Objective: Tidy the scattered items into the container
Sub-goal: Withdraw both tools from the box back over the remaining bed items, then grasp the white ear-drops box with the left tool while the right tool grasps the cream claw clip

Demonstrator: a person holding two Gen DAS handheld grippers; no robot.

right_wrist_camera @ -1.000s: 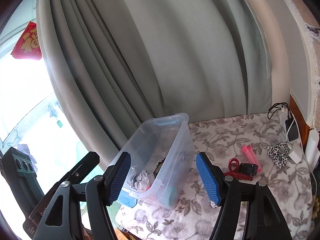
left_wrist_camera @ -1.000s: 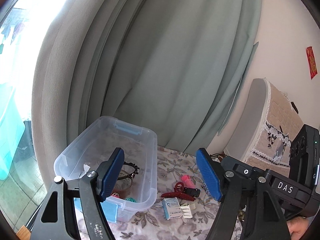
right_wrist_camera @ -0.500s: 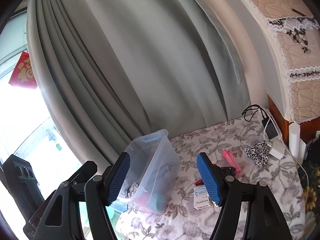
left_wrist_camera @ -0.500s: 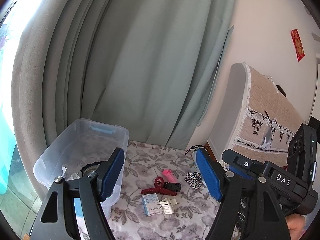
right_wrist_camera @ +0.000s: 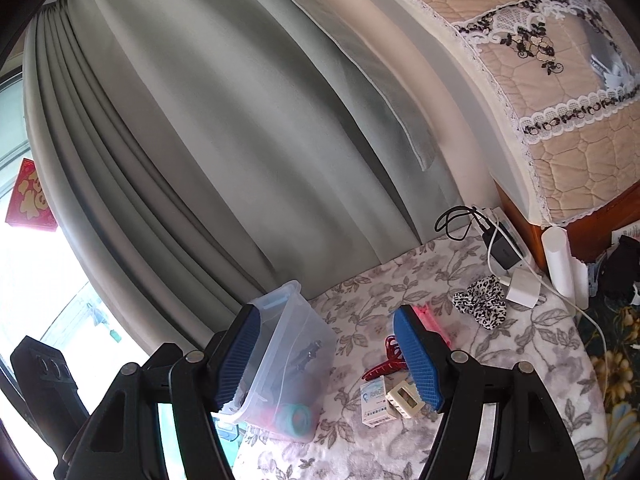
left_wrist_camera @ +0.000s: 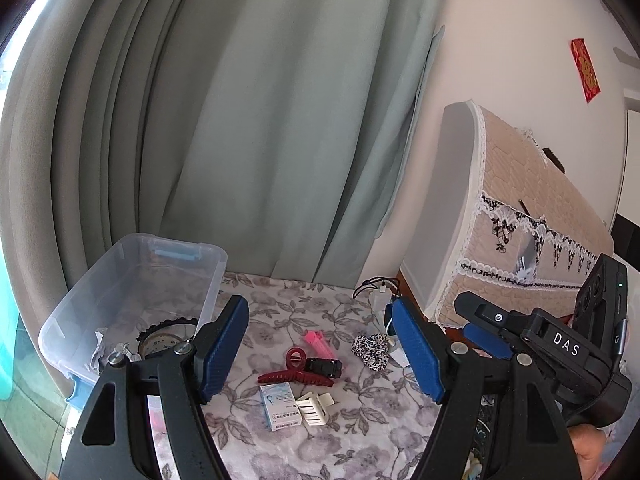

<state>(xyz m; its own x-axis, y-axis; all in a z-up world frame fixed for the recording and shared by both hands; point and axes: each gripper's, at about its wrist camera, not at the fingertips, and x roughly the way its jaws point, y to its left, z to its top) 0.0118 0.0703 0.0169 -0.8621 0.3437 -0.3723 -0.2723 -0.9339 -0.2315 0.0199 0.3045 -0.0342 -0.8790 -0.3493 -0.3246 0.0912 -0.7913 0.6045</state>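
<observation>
A clear plastic container stands at the left of the flowered cloth and holds a toothed round thing and crumpled paper. On the cloth lie a dark red hair claw, a black clip, a pink clip, a small white and blue box, a cream clip and a leopard scrunchie. My left gripper hangs open above them, nothing between its fingers. My right gripper is open too, short of the container, red claw and box.
Grey-green curtains hang behind the cloth. A quilted, lace-trimmed cover stands at the right. Chargers and cables lie at the far right corner beside the scrunchie. A white cylinder stands by the wooden edge.
Both views have swung away from the container toward the scattered items. The container has slid left and shrunk in both, and the right view has rolled. Neither gripper's jaws changed.
</observation>
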